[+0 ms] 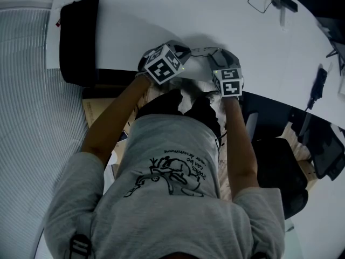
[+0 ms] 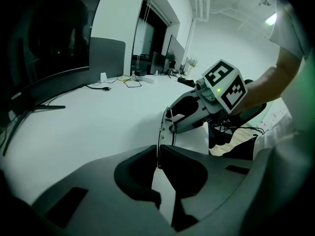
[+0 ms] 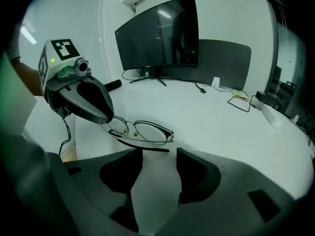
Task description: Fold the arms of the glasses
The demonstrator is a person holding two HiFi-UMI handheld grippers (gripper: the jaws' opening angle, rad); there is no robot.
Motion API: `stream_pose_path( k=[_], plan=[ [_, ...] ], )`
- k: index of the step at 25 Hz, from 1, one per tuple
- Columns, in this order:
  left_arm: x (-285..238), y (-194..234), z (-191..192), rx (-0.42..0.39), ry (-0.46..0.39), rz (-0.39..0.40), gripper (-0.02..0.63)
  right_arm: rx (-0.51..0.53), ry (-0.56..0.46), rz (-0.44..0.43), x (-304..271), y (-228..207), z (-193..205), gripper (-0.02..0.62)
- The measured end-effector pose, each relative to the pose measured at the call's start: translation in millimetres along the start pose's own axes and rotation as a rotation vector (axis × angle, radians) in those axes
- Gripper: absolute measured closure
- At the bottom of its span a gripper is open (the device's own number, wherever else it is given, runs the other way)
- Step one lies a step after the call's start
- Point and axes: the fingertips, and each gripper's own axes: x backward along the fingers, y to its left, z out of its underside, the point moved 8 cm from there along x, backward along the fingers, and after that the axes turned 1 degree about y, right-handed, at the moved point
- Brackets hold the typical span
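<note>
Right gripper view: the glasses [image 3: 145, 131] sit over the white table [image 3: 211, 117], directly ahead of the right gripper [image 3: 160, 154]. Whether they rest on the surface or are lifted clear of it cannot be told. The claw of this gripper stands apart with nothing between its pads. The nearest part of the glasses, one dark arm [image 3: 142, 147], lies just beyond the tips. That arm runs along the back of the lens frame rather than out from it, so it reads as folded, or all but folded. The left gripper [image 3: 105, 118] has the far end of the frame in its tips.

Left gripper view: the claw is nearly together and clamped on the thin wire of the glasses, which rise edge-on out of the narrow gap.

Head view: both grippers are close together near the table's front edge, with the glasses between them.

The second arm shows in no view, so its position is undetermined. It may be hidden by the left gripper.

Assessment: the folding step is in hand. The left gripper serves as the holder and the right is free to work. The next move calls for the right gripper to press the visible arm fully flat if it is not seated. It should then swing the other arm inward at its hinge with a light touch while the left keeps the thin frame from twisting.
</note>
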Motion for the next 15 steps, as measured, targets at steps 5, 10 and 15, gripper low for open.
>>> stream_pose_path(
  k=[5, 10, 15],
  plan=[
    [-1, -4, 0, -0.047, 0.021, -0.009, 0.566, -0.002, -0.005, 0.002, -1, -1, -3, 0.371],
    [1, -6, -2, -0.157, 0.039, -0.111, 0.568, -0.001, -0.002, -0.009, -4, 1, -4, 0.387],
    [-4, -14, -2, -0.349, 0.062, -0.271, 0.569, -0.02, 0.016, 0.0, -1, 2, -3, 0.406]
  ],
)
